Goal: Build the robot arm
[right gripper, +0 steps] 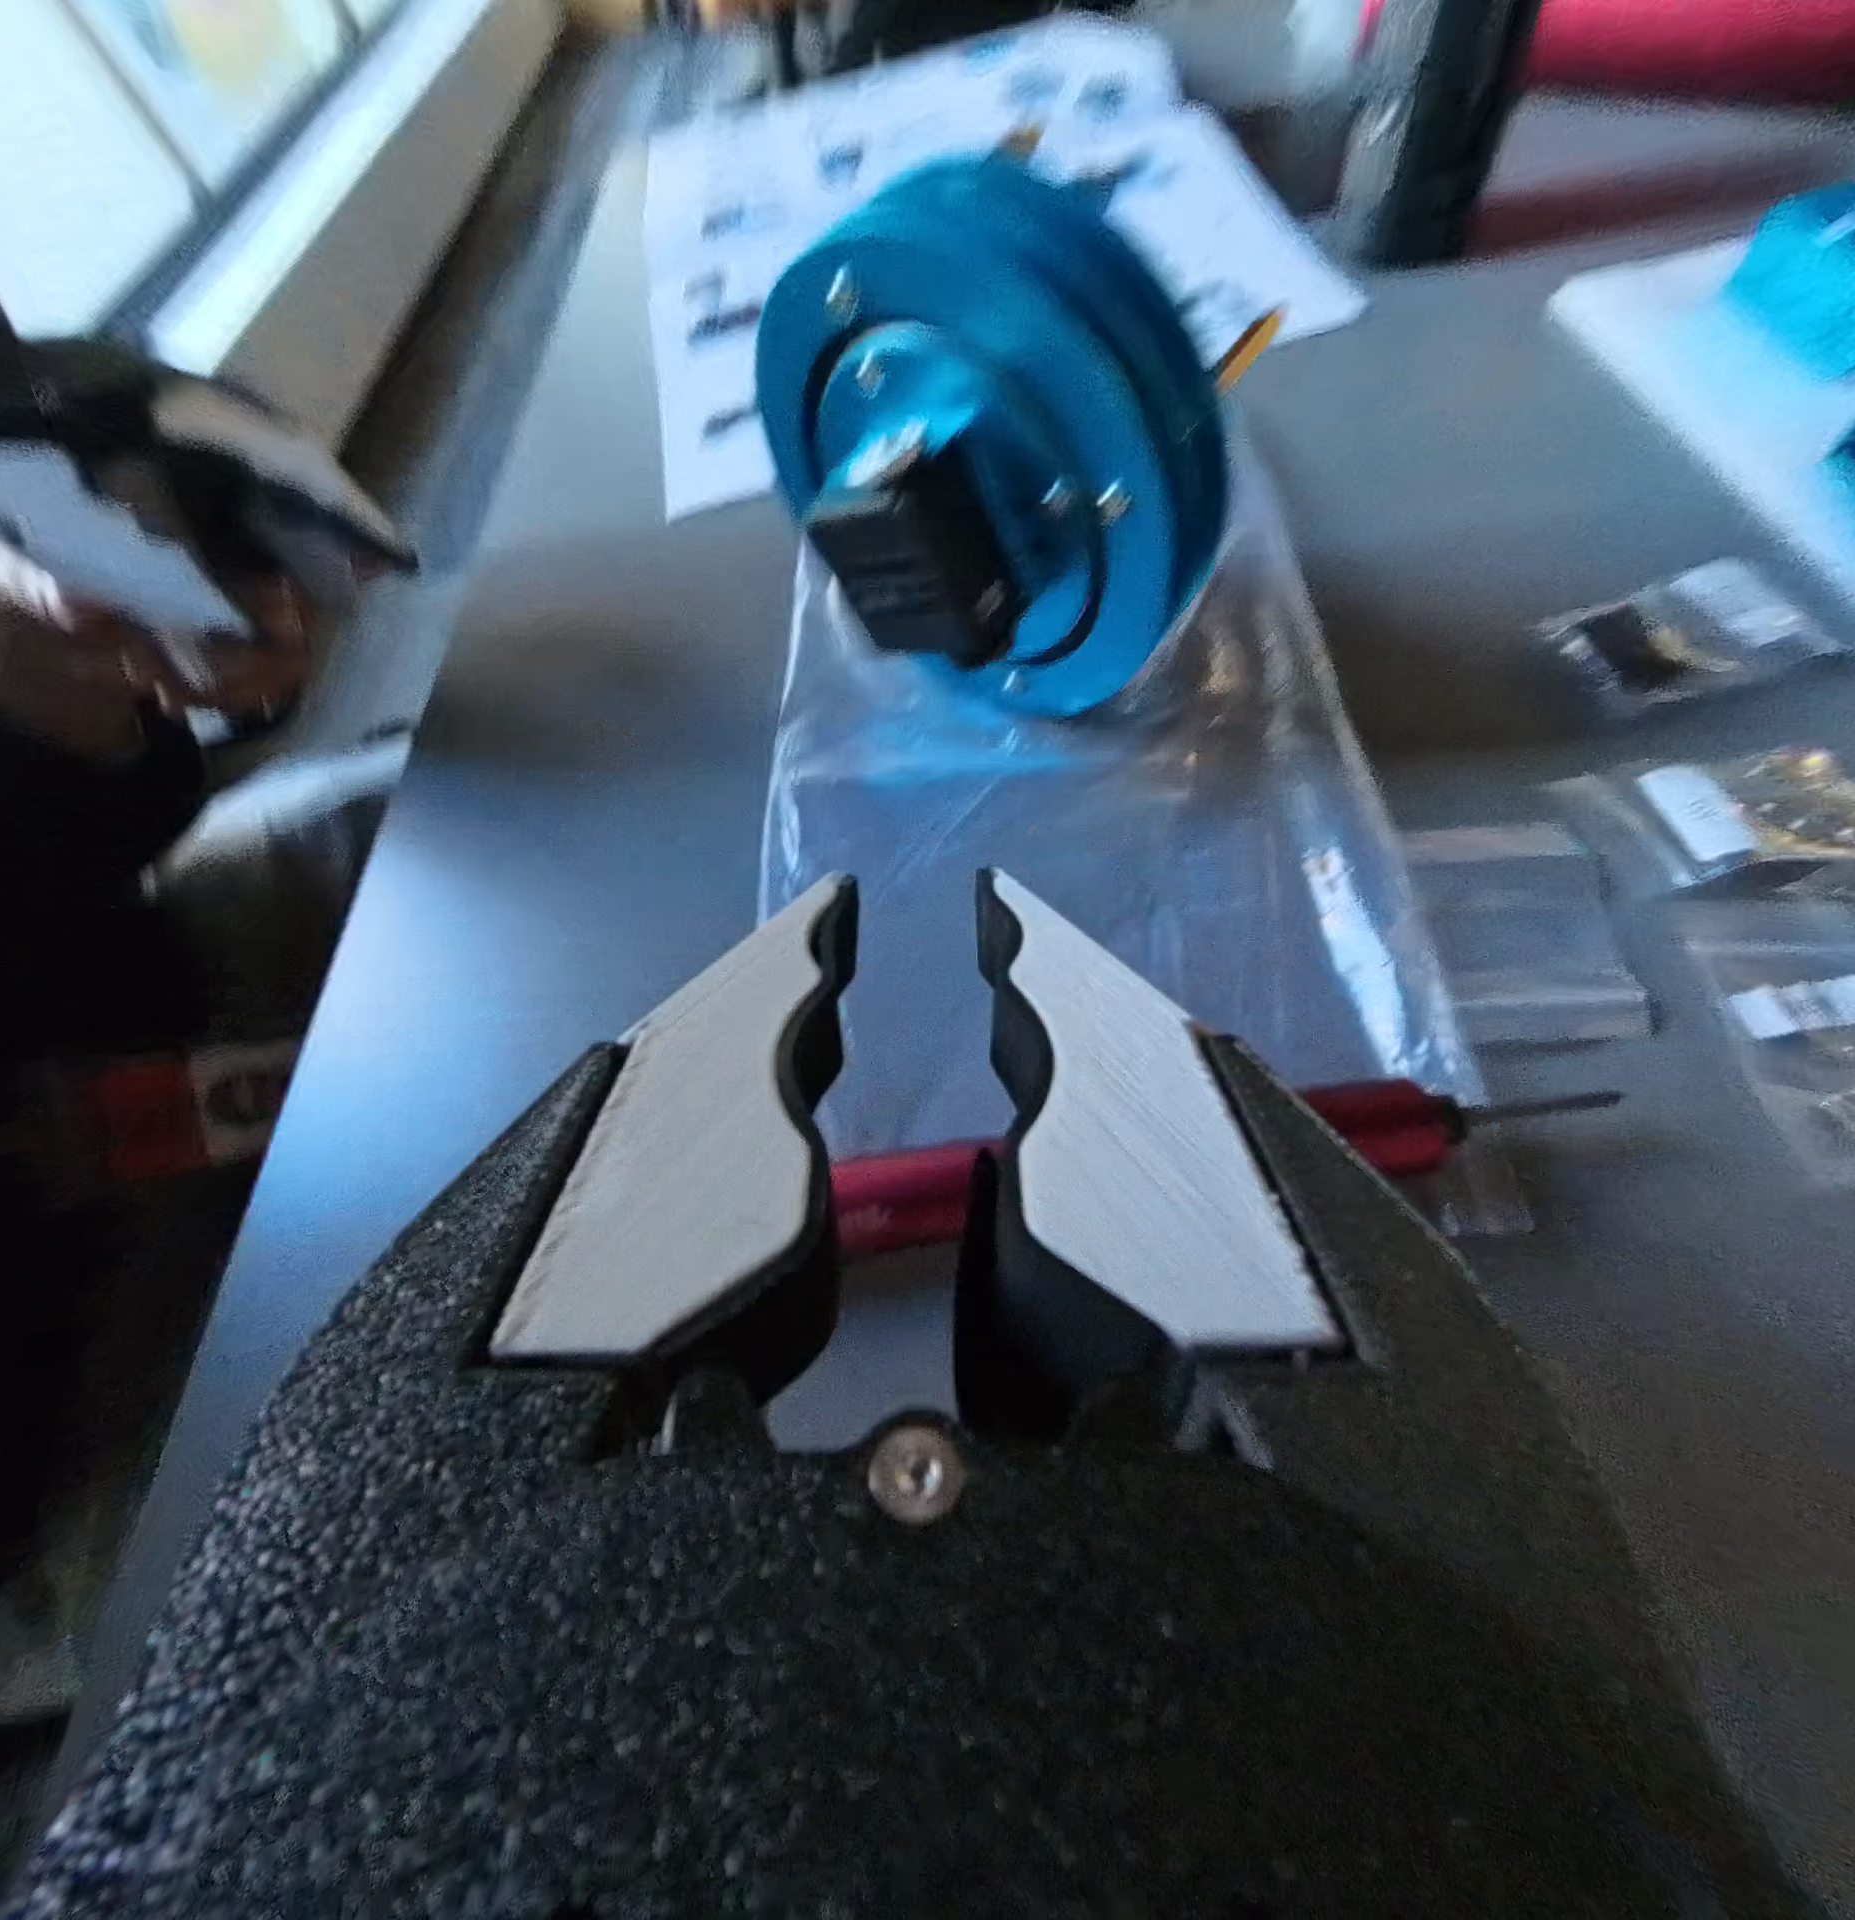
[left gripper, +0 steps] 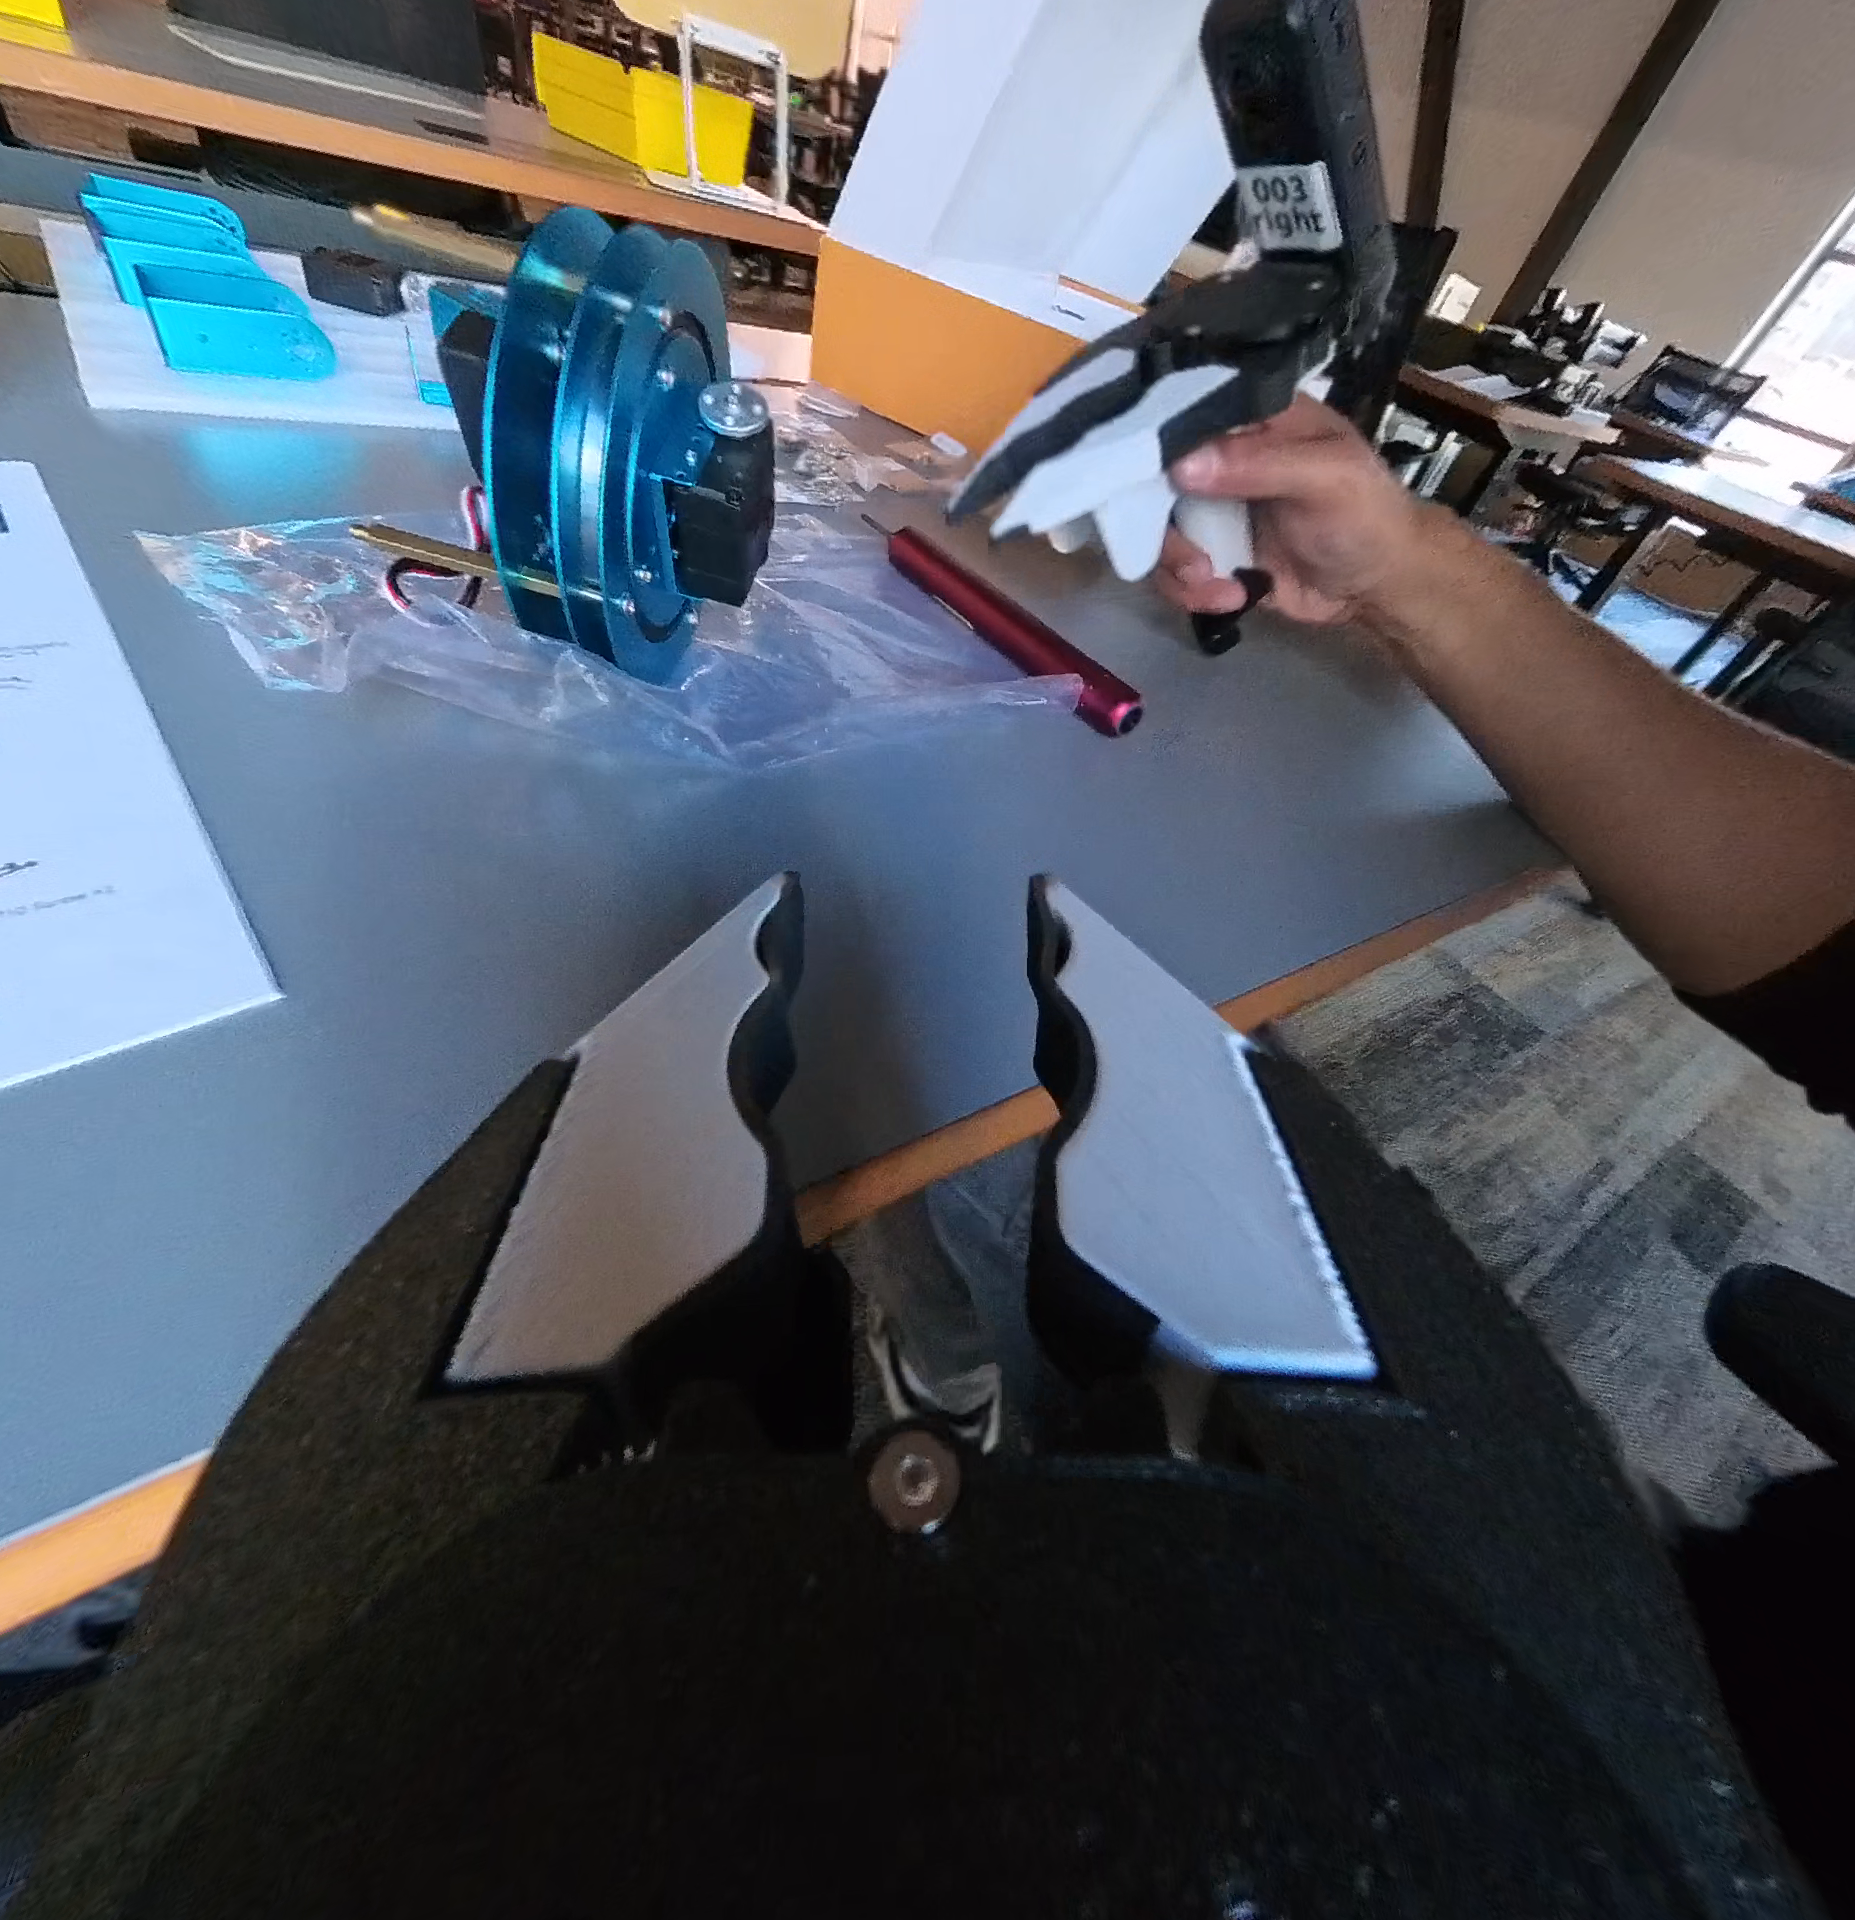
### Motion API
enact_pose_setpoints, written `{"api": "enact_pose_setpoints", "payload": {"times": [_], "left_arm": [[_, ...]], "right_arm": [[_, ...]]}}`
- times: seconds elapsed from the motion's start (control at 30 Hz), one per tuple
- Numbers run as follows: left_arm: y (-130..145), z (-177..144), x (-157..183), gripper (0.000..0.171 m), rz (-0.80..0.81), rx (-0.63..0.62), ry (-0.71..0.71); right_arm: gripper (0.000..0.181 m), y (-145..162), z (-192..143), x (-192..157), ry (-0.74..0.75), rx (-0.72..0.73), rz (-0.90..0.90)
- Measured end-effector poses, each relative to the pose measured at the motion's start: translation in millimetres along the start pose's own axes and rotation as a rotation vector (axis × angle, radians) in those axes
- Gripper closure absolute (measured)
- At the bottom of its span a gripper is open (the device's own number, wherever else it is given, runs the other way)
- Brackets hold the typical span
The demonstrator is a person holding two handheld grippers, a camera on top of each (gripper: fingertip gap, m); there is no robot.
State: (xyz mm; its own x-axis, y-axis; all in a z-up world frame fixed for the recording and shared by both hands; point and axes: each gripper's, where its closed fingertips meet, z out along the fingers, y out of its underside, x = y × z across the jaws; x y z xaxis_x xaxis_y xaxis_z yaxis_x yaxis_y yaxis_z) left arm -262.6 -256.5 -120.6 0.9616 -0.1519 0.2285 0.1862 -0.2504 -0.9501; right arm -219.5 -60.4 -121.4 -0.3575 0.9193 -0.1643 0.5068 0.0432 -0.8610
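A blue round metal assembly (left gripper: 601, 457) with a black servo block on its face stands on edge on a clear plastic bag (left gripper: 590, 644) on the grey table (left gripper: 487, 935). A dark red screwdriver (left gripper: 1016, 634) lies to its right. My left gripper (left gripper: 915, 904) is open and empty above the table's near edge. My right gripper (left gripper: 980, 504) is held in a hand in the air above the screwdriver. In the blurred right wrist view my right gripper (right gripper: 918, 899) is open and empty, with the screwdriver (right gripper: 1370, 1112) just below it and the blue assembly (right gripper: 996, 436) ahead.
A white printed sheet (left gripper: 71, 779) lies at the table's left. Blue brackets (left gripper: 206, 281) sit on a white sheet at the back, beside an orange and white box (left gripper: 944, 312). Small bags of hardware (right gripper: 1733, 831) lie right of the plastic bag. Carpet (left gripper: 1525, 1091) lies beyond the table edge.
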Motion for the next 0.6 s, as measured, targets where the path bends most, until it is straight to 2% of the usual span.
{"api": "enact_pose_setpoints", "payload": {"times": [0.07,0.13,0.2,0.3,0.43,0.6], "left_arm": [[-3.9,-3.4,-0.3,0.129,0.047,0.013,-0.017],[-5.8,-0.7,-1.3,0.129,0.109,-0.002,-0.011],[-9.0,7.5,-6.1,0.129,0.158,-0.037,-0.007],[-27.1,26.7,-6.4,0.129,0.184,-0.022,0.043],[-45.3,73.7,12.2,0.130,0.193,-0.041,0.192],[-19.5,154.6,26.0,0.145,0.294,-0.292,0.221]], "right_arm": [[0.162,10.2,2.2,-10.1,0.026,-0.091,-0.098],[0.162,27.1,5.7,-22.2,-0.010,-0.205,-0.131],[0.160,47.1,4.9,-20.5,-0.007,-0.338,-0.132],[0.165,66.1,-4.7,-15.5,-0.015,-0.476,-0.159],[0.168,65.3,-14.6,-13.6,-0.079,-0.471,-0.175],[0.169,69.5,-14.9,-5.3,-0.106,-0.425,-0.155]]}}
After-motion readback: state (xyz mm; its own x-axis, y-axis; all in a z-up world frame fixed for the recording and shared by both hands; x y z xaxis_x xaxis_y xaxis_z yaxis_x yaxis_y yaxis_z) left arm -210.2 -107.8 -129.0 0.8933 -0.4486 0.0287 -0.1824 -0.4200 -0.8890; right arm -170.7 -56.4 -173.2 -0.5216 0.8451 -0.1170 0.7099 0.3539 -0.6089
